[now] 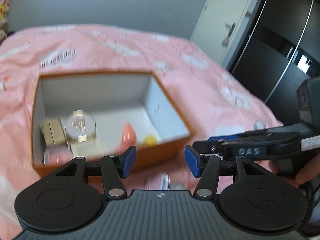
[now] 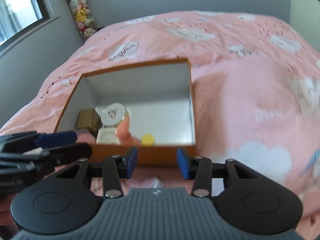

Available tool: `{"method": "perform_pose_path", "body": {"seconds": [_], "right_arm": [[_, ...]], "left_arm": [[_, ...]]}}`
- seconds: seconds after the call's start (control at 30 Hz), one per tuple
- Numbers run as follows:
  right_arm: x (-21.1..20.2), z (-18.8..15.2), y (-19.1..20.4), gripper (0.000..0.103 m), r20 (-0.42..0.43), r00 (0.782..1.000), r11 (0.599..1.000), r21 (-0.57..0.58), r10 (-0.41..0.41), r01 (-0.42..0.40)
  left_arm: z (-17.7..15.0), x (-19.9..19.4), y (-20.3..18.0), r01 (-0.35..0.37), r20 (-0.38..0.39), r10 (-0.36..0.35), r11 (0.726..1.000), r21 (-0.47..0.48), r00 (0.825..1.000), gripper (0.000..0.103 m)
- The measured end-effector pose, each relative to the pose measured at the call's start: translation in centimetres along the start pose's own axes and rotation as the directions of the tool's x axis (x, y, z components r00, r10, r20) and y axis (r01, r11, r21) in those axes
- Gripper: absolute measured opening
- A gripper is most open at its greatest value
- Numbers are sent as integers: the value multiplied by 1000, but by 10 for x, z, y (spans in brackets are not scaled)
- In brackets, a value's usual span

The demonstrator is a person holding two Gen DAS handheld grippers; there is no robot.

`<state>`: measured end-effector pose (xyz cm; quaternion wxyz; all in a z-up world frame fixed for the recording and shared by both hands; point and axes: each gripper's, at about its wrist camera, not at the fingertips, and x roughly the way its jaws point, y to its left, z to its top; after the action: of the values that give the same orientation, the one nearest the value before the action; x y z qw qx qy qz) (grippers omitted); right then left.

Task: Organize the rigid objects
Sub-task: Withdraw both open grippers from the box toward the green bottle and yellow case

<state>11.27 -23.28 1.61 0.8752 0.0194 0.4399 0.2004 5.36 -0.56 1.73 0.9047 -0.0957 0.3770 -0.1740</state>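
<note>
An open orange box with a white inside lies on the pink bed. In it are a round silver-lidded jar, a gold box, a white carton, a salmon-pink object and a small yellow cap. My left gripper is open and empty, just in front of the box. My right gripper is open and empty, beside it. A small clear pink-and-silver item lies on the bed under both grippers.
The pink cloud-print bedspread spreads all round the box. A dark wardrobe and a white door stand to the right. A column of plush toys and a window are at the far left.
</note>
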Motion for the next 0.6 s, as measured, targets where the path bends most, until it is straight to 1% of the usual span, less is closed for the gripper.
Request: {"method": "perform_pose_path", "body": {"seconds": [0.07,0.13,0.23,0.43,0.6], "right_arm": [[0,-11,0,42,-42,999,1000,18,-16,17],[2,-21,0,42,-84,996,999,33,-23,26],[4,-35,-6,42,-134,991,996,83,-9,20],[6,-55,-14,42,-217,975,992,104,-42,65],[7,-74,-24,42,-282,958,989,120,-47,84]], "left_arm": [[-10,9,1,6,-62,-8,1000,-29,998,61],[-18,19,2,20,-130,-28,998,-56,991,61],[-29,28,2,39,-193,-54,996,-80,980,61],[-48,41,4,68,-266,-108,986,-153,958,61],[-55,48,1,96,-288,-145,980,-176,947,61]]}}
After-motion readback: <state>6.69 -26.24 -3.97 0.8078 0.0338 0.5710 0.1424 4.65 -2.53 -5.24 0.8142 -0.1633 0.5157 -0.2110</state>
